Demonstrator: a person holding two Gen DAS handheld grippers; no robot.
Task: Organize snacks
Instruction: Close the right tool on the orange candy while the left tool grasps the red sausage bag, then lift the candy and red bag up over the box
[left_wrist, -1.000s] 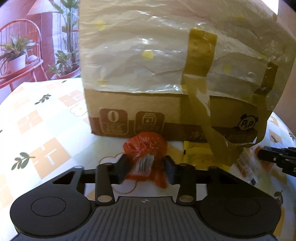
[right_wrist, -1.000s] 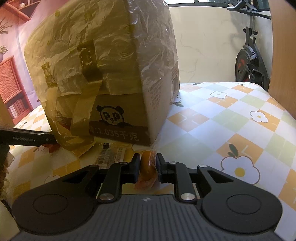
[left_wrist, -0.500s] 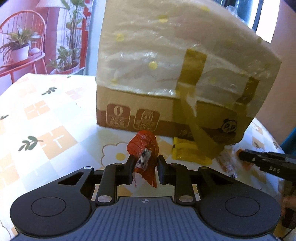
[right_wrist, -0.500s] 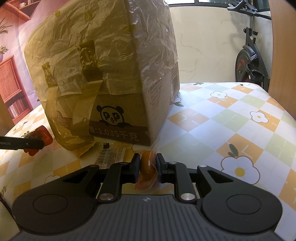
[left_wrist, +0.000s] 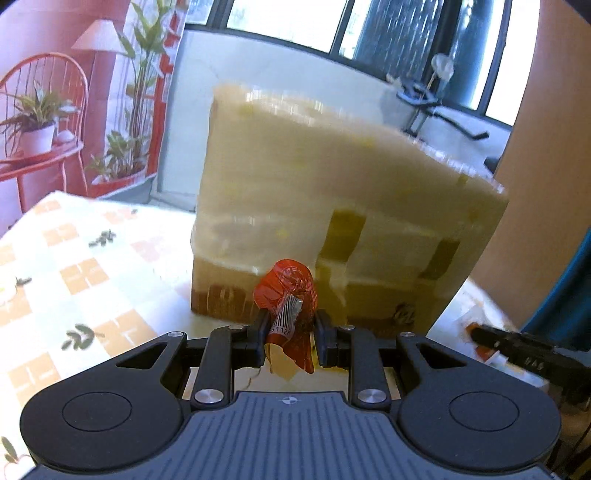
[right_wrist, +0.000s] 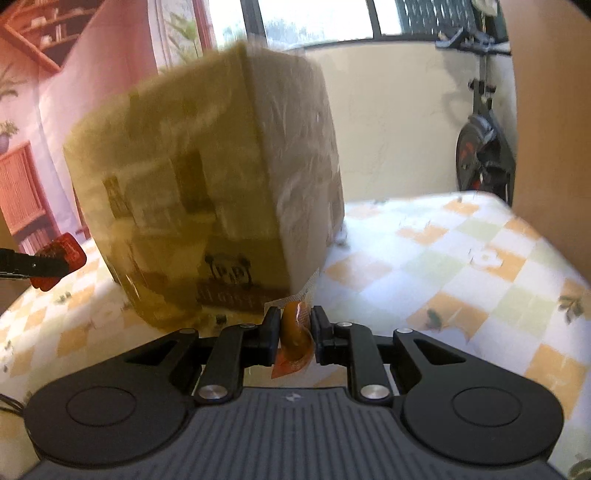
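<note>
Barcode on left gripper's red packet — left view only.

Black ribbed left gripper body, silver screws, round discs.

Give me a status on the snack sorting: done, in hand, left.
Done: nothing visibly put away; the top of the lined cardboard box is out of sight. In hand: the left gripper is shut on a red snack packet, the right gripper on an orange snack packet, both lifted in front of the box. Left: dropping both in, probably; other snacks on the table are too blurred to count.
</note>
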